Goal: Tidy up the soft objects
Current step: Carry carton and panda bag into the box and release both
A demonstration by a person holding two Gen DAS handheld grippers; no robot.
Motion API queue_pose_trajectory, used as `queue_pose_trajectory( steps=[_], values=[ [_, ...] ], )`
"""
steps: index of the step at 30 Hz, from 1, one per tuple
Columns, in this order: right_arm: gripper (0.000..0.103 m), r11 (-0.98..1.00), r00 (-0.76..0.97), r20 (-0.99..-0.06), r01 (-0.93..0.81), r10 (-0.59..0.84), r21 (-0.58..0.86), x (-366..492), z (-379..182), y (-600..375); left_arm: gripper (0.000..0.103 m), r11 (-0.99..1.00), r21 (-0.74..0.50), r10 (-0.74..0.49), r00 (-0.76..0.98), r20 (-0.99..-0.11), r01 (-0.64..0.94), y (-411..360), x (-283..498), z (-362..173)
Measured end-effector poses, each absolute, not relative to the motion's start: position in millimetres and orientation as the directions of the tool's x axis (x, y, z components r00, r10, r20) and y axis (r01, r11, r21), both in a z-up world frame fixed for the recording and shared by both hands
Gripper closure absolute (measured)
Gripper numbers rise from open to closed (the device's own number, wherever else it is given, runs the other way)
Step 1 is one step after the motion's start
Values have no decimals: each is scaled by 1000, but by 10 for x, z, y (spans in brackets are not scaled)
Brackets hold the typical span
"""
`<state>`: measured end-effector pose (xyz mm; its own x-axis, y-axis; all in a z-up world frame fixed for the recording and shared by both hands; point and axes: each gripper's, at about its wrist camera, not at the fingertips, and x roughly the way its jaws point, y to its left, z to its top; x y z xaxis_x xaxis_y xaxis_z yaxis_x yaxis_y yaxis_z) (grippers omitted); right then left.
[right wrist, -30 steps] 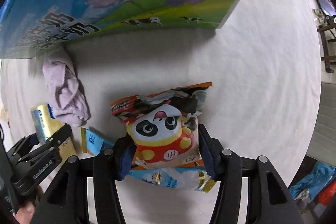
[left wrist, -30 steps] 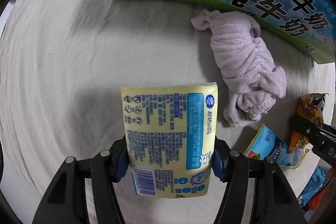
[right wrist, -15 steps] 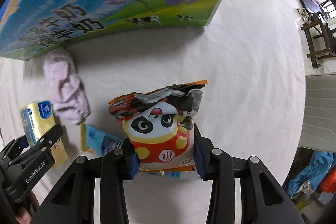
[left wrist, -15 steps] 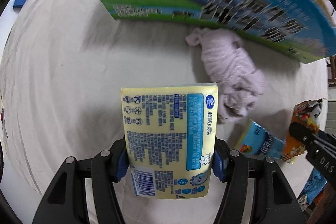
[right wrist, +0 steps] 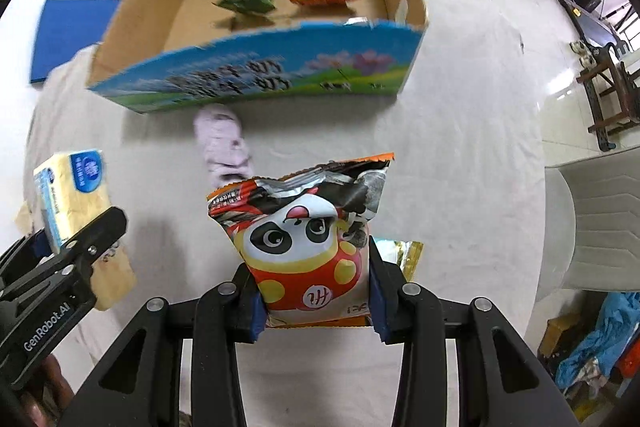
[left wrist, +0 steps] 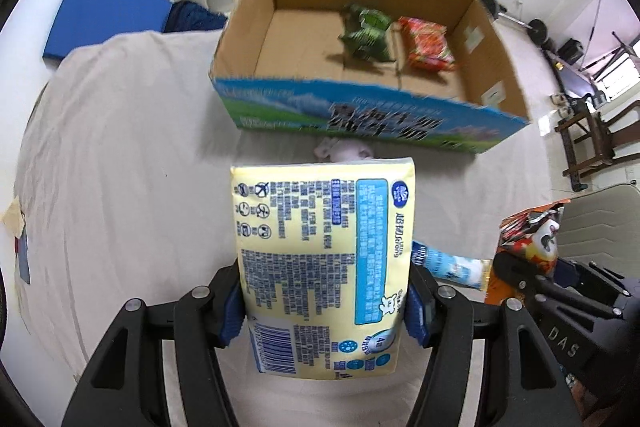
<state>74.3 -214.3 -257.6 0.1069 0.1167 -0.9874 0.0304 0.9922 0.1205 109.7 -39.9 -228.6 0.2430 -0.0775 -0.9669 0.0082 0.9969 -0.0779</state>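
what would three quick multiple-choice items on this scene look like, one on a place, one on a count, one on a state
1. Where does the lilac cloth lie?
A. inside the box
B. on the sheet just in front of the box
C. on a chair

2. How many packets lie in the cardboard box?
A. none
B. two
C. five

3. What is between the right gripper fingers?
A. nothing
B. the lilac cloth
C. the panda snack bag

Answers: 1 B, it lies on the white sheet against the box's printed front. 2 B, only a green packet and a red packet show inside. 3 C, both pads press the bag's sides.
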Motion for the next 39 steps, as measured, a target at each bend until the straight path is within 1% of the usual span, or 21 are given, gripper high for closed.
queue_pose_trajectory(
  steps=[2,9,20,26,32,35,39],
  values=[
    [61,992,129,-984,20,121,124,722,-2366,-2224,43,996,-89,-90,263,-961,17,-396,1083,-2146],
    [61,990,196,-971,-12,137,137,725,-1914,-2186,43,993,-116,-120,325,-938,35,-383,1156,-1820],
    [61,992,287,-949,-40,128,121,909,-1496,-2157,43,993,-113,-121,403,-907,45,-336,1446,-1506],
    [61,989,293,-945,-35,146,142,1143,-1461,-2158,43,991,-129,-134,392,-910,39,-251,1768,-1527],
    [61,983,290,-941,3,174,182,1638,-1507,-2227,43,991,-131,-135,350,-927,37,-133,2385,-1704],
    [61,980,267,-946,23,183,196,1987,-1644,-2244,43,992,-118,-125,329,-936,44,-109,2672,-1810],
    [61,983,216,-963,55,161,177,2448,-1980,-2271,43,991,-120,-131,275,-953,56,-105,3113,-2032]
  ],
)
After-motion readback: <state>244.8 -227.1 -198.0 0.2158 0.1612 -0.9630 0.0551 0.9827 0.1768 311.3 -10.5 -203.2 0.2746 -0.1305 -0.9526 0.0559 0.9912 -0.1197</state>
